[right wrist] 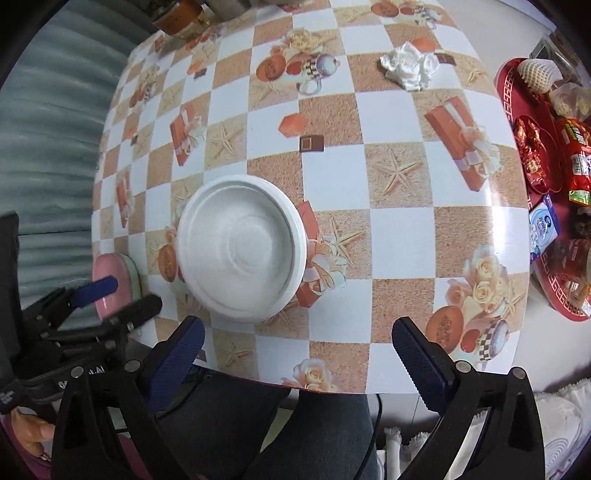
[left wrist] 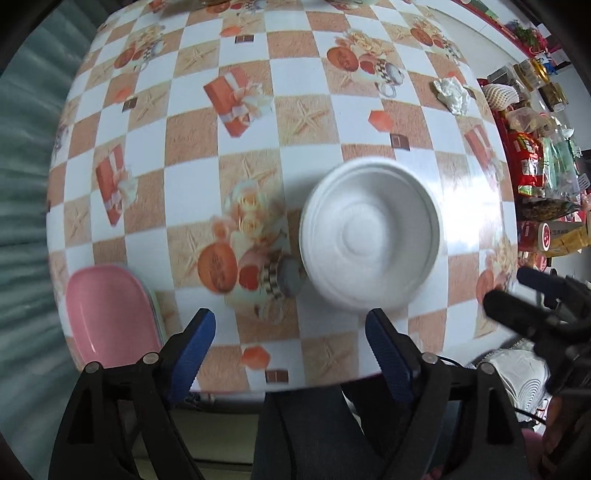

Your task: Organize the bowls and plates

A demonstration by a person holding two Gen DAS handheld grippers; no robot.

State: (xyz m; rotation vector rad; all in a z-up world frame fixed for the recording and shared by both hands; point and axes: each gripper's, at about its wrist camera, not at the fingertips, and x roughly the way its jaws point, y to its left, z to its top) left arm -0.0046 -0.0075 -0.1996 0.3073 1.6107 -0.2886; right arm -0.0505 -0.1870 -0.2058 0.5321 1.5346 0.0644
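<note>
A white foam bowl [left wrist: 371, 234] stands on the checkered tablecloth near the front edge; it also shows in the right wrist view [right wrist: 242, 247]. A stack of plates with a pink one on top [left wrist: 109, 314] lies at the table's left front corner, and in the right wrist view [right wrist: 110, 280] it sits left of the bowl. My left gripper [left wrist: 290, 345] is open and empty, just short of the bowl. My right gripper [right wrist: 297, 350] is open and empty over the table's front edge, right of the bowl. Each gripper shows at the edge of the other's view.
A crumpled white tissue [right wrist: 410, 66] lies farther back on the table [right wrist: 332, 177]. A red tray [right wrist: 517, 110] with snack packets and a foam-netted fruit stands at the right. Jars [right wrist: 181, 16] stand at the far left. A curtain hangs at left.
</note>
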